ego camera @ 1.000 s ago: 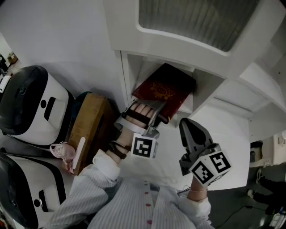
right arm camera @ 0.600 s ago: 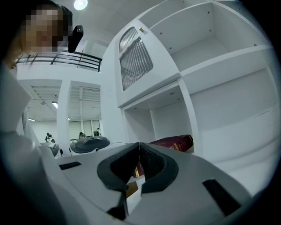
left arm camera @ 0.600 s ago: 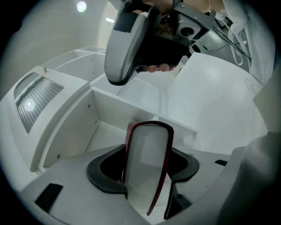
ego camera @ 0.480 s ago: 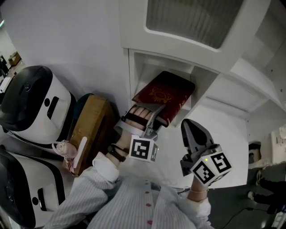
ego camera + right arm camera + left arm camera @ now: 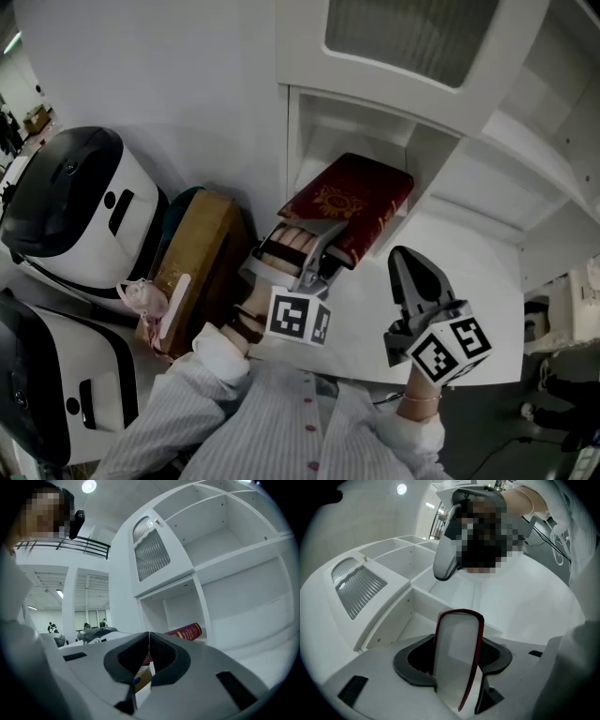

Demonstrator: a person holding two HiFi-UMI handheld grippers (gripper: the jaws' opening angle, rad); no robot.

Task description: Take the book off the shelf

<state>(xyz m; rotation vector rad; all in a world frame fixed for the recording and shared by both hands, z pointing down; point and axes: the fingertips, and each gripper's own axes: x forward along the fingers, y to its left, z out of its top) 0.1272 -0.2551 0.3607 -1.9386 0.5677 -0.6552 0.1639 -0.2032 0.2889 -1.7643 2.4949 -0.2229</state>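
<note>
Head view, looking steeply down. The left gripper point(image 5: 317, 246) is seen clamped on the near end of the book point(image 5: 354, 192); a dark red cover with a gold emblem is turned up. The book runs ahead of the jaws and is tilted, with its far end at the mouth of an open compartment of the white shelf unit point(image 5: 441, 173). Whether that far end rests on the compartment floor cannot be told. Fingers of the person's left hand point(image 5: 289, 242) are seen through the gripper's frame, just behind the jaws. A marker cube point(image 5: 300, 319) sits at the rear of this gripper.

Left gripper view: the book's pale page edge, bordered by the red cover, stands between the two dark pads, which are pressed against its sides. The white shelf compartments lie beyond it.

The right gripper point(image 5: 405, 262) is held to the right of the left gripper, apart from it and clear of the book, over a white surface point(image 5: 478, 281). Right gripper view: its pads are pressed together with nothing between them. The book's spine is seen past the jaws, ahead and slightly right, slanted at the lower compartment.

To the left of the left gripper a brown box point(image 5: 192, 272) is noted, and further left two white-and-black appliances point(image 5: 75, 206). A striped sleeve point(image 5: 178, 422) lies behind the left gripper.
</note>
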